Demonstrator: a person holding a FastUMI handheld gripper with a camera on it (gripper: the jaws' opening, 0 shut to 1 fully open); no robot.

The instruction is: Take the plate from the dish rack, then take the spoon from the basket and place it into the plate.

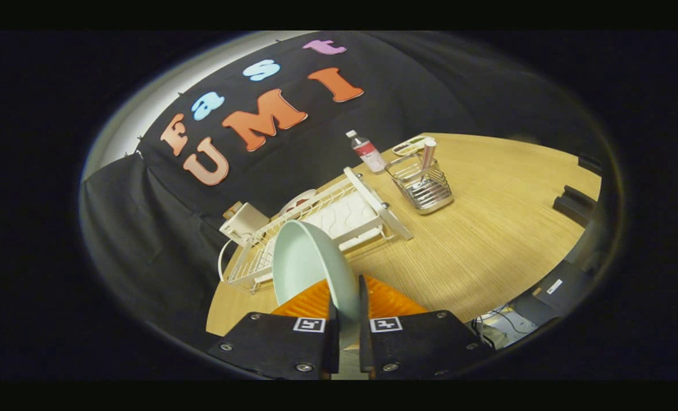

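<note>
Gripping plate [310, 265] edge-on between 2 fingers [347, 319], raised above dish rack [316, 222]. Keeping squeeze firm, then lowering flat onto bare tabletop [487, 228], short of basket [424, 185] holding spoon [428, 153].

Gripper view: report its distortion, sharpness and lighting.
Gripper view: fisheye bends the table edge and dish rack; the plate pinched in the gripper looks sharp; the basket is softer; lighting is even, no harsh glare.
</note>
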